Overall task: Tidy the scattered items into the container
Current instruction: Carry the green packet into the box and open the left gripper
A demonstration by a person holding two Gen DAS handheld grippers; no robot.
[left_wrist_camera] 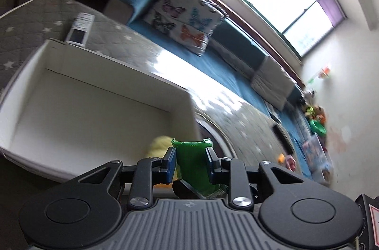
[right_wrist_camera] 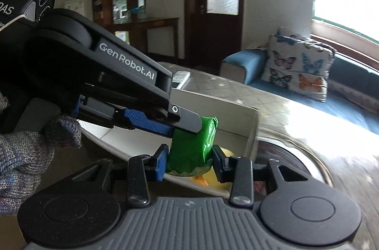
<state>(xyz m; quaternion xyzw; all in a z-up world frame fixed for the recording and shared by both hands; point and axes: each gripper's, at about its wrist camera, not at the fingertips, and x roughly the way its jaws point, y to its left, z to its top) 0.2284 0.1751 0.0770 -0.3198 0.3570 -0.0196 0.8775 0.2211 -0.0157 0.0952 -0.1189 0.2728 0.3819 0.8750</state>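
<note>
A green foil packet (left_wrist_camera: pixel 191 162) is held between both grippers above the near corner of a white open box (left_wrist_camera: pixel 78 105). My left gripper (left_wrist_camera: pixel 190 163) is shut on its upper part. My right gripper (right_wrist_camera: pixel 189 161) is closed on its lower end (right_wrist_camera: pixel 191 150). In the right wrist view the left gripper (right_wrist_camera: pixel 187 129) reaches in from the left over the box (right_wrist_camera: pixel 251 129). A yellow item (left_wrist_camera: pixel 160 143) lies just behind the packet, mostly hidden; it shows below the packet in the right wrist view (right_wrist_camera: pixel 213 179).
The box sits on a grey star-patterned quilted surface (left_wrist_camera: pixel 123 37) with a white remote (left_wrist_camera: pixel 79 28) behind it. A butterfly cushion (left_wrist_camera: pixel 184 18) rests on a blue sofa (left_wrist_camera: pixel 213 60). Toys (left_wrist_camera: pixel 315 117) crowd the far right. A gloved hand (right_wrist_camera: pixel 23 155) holds the left gripper.
</note>
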